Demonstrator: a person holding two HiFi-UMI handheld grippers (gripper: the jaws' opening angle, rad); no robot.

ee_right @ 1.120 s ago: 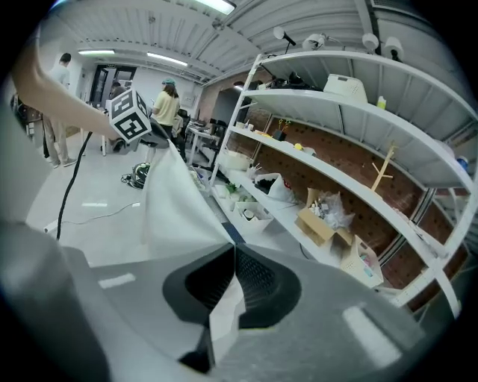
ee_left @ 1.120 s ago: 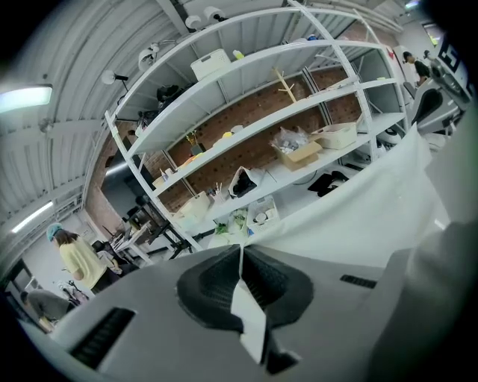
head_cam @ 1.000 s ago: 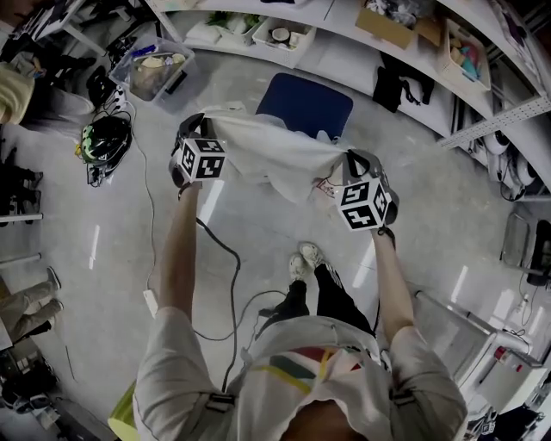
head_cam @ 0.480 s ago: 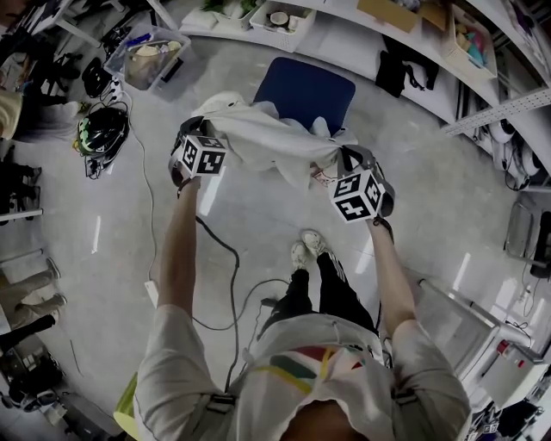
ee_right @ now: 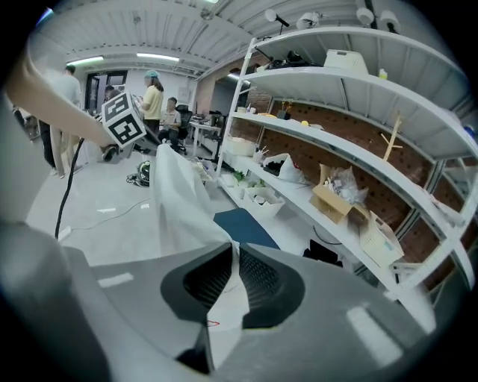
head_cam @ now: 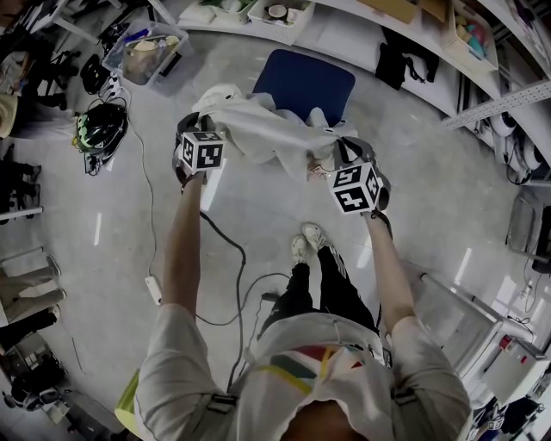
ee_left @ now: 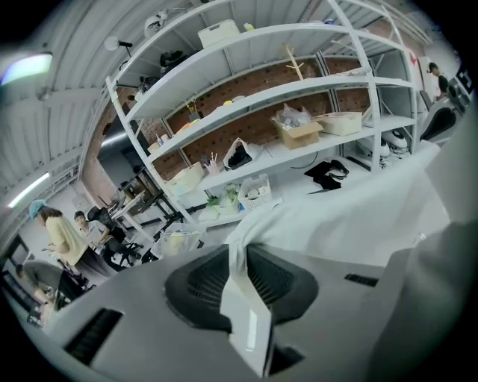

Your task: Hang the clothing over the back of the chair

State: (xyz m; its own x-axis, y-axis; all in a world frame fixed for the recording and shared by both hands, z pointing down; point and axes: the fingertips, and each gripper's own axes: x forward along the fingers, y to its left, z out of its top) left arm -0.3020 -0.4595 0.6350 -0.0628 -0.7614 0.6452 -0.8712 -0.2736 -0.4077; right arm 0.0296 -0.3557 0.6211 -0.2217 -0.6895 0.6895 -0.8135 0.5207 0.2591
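Clothing, a pale garment, is stretched between the two tools at the near edge of the blue chair. Its middle sags over that edge (the chair's back is covered, so contact there is my guess). The left tool has a fold between its jaws, which have just been opening, though the pads look pressed to the cloth. The right tool is pinching another fold tight. To drape it well, I would keep the top edge level and let equal lengths fall on either side of the back. Both ends should go together, and only once the weight rests on the chair, because one end freed early could drag the garment off sideways. Left of the chair, on the floor, stands a clear bin of mixed odds and ends. Beyond the chair, a white tray on the bottom shelf holds a round roll.
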